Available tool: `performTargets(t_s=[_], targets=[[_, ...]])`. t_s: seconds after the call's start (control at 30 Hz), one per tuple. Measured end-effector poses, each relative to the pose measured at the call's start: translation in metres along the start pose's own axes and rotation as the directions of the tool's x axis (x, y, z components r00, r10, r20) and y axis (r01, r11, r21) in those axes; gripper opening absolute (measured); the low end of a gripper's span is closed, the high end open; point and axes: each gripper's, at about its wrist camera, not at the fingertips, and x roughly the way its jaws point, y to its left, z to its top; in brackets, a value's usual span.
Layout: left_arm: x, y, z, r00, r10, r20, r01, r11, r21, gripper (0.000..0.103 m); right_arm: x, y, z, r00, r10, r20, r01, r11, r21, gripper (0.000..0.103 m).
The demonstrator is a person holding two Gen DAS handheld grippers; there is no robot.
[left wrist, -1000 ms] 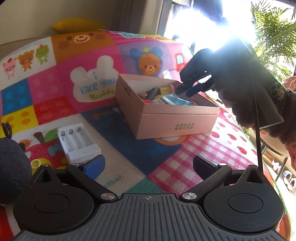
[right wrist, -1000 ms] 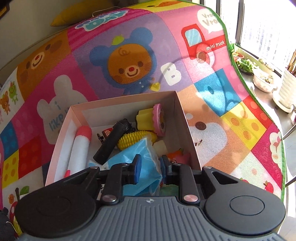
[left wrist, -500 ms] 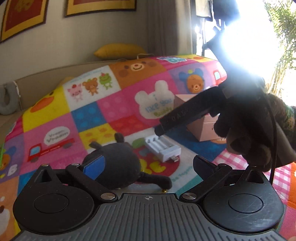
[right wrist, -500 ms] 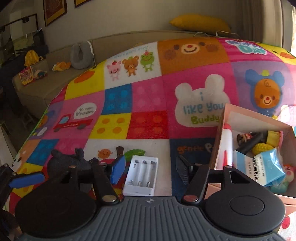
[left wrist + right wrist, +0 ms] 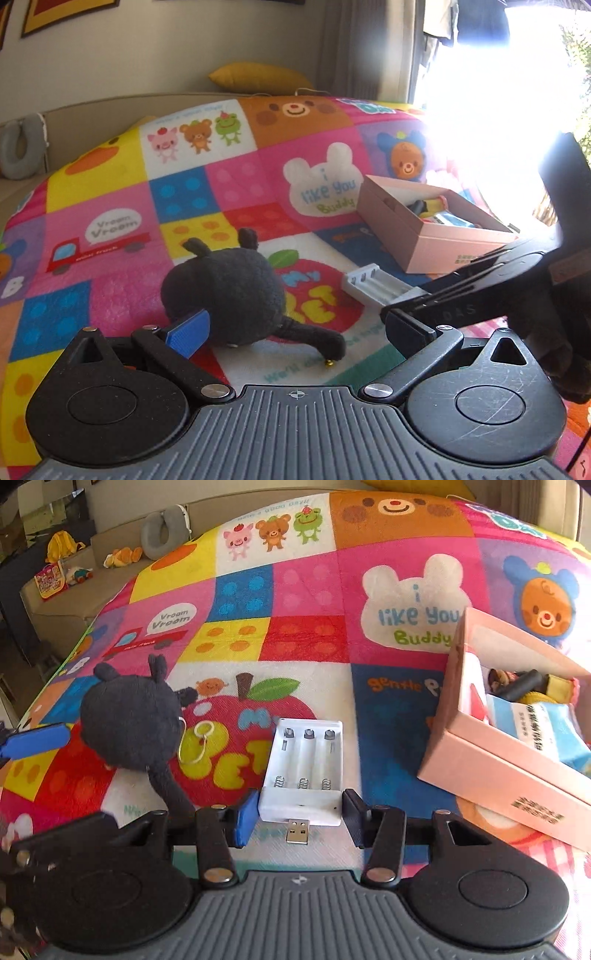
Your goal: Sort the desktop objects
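The left gripper (image 5: 295,330) gapes wide, empty, aimed at the black plush toy (image 5: 229,291) at twelve o'clock. The right gripper (image 5: 299,819) straddles the white battery charger (image 5: 304,770), fingers spread, likely to pinch it; the pink box (image 5: 491,771) waits at two o'clock.

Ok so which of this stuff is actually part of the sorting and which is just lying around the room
Part of the job:
- white battery charger, between the open right gripper's fingers
- black plush toy, in front of the open left gripper
- pink box, already holding items

Just lying about:
- yellow cushion
- grey neck pillow
- toys on the sofa
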Motion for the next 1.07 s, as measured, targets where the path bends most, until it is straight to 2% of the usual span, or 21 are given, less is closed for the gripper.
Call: performTargets(t_s=[0.13, 0.3, 0.37, 0.43, 0.5, 0.53, 0.6, 0.63, 0.67, 0.73, 0.8, 0.83, 1.07], targets=[[0.010, -0.021, -0.003, 0.998, -0.055, -0.027, 0.056, 0.998, 0.031, 0.103, -0.033, -0.021, -0.028, 1.000, -0.009, 0.012, 0.009, 1.000, 0.004, 0.048], [0.019, -0.047, -0.004, 0.993, -0.105, -0.053, 0.109, 0.991, 0.078, 0.103, -0.062, -0.051, -0.060, 0.996, -0.082, 0.017, 0.082, 0.996, 0.022, 0.048], [0.019, -0.054, -0.003, 0.992, -0.110, -0.058, 0.115, 0.989, 0.097, 0.103, -0.069, -0.065, -0.069, 0.992, -0.121, 0.027, 0.120, 0.992, 0.041, 0.058], [0.020, -0.059, -0.003, 0.992, -0.112, -0.063, 0.118, 0.987, 0.105, 0.103, -0.075, -0.086, -0.071, 0.986, -0.161, 0.052, 0.154, 0.982, 0.111, 0.070], [0.022, -0.062, -0.002, 0.991, -0.112, -0.070, 0.119, 0.987, 0.110, 0.103, -0.080, -0.110, -0.069, 0.973, -0.212, 0.092, 0.190, 0.960, 0.205, 0.074], [0.023, -0.064, -0.003, 0.991, -0.112, -0.073, 0.120, 0.986, 0.113, 0.103, -0.081, -0.125, -0.066, 0.959, -0.260, 0.116, 0.222, 0.938, 0.266, 0.078], [0.025, -0.066, -0.002, 0.991, -0.111, -0.081, 0.120, 0.985, 0.122, 0.103, -0.079, -0.153, -0.063, 0.919, -0.365, 0.148, 0.283, 0.875, 0.393, 0.082], [0.026, -0.067, -0.002, 0.991, -0.107, -0.085, 0.118, 0.985, 0.128, 0.103, -0.076, -0.166, -0.061, 0.910, -0.385, 0.151, 0.285, 0.848, 0.446, 0.082], [0.026, -0.068, -0.002, 0.991, -0.104, -0.088, 0.115, 0.984, 0.133, 0.103, -0.072, -0.178, -0.058, 0.911, -0.385, 0.149, 0.268, 0.827, 0.495, 0.082], [0.027, -0.068, -0.002, 0.991, -0.098, -0.090, 0.110, 0.985, 0.136, 0.103, -0.063, -0.196, -0.054, 0.929, -0.339, 0.151, 0.199, 0.798, 0.568, 0.082], [0.027, -0.066, -0.001, 0.992, -0.089, -0.094, 0.101, 0.986, 0.131, 0.103, -0.056, -0.202, -0.049, 0.949, -0.266, 0.168, 0.120, 0.800, 0.588, 0.081], [0.029, -0.065, -0.001, 0.992, -0.085, -0.098, 0.097, 0.987, 0.128, 0.103, -0.054, -0.198, -0.047, 0.951, -0.249, 0.182, 0.101, 0.807, 0.581, 0.081], [0.032, -0.065, -0.003, 0.989, -0.102, -0.111, 0.115, 0.986, 0.123, 0.103, -0.050, -0.138, -0.023, 0.940, -0.220, 0.260, 0.109, 0.918, 0.381, 0.078]])
